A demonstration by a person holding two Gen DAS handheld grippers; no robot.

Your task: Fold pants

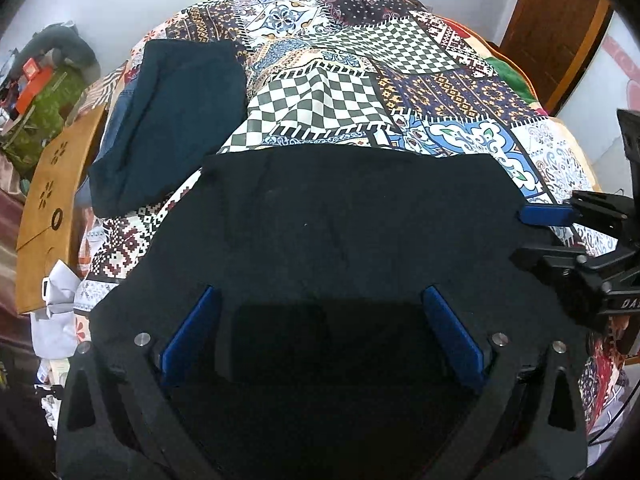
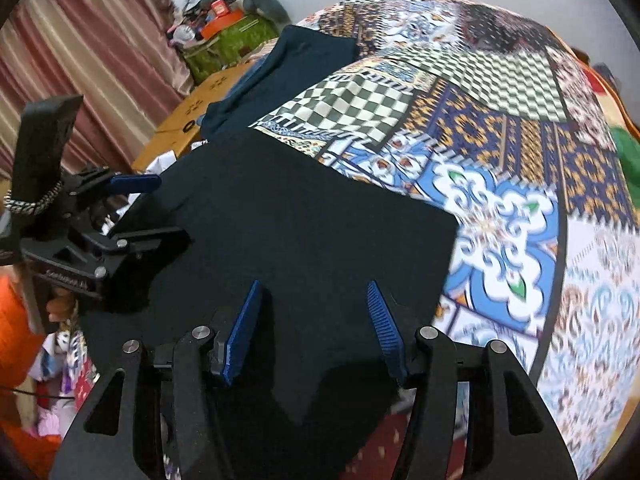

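Pants [image 1: 340, 216] lie partly folded on the patchwork bedspread [image 1: 360, 80], further folds apparently outstanding; left gripper [image 1: 322, 334] and right gripper [image 2: 316, 328] both spread, holding nothing

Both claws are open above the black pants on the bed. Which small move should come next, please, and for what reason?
Probably lower both claws and close them on the near edge of the black pants. The left claw and right claw are open and hold nothing, and the pants lie flat on the patterned bedspread, so another fold needs a grip first.
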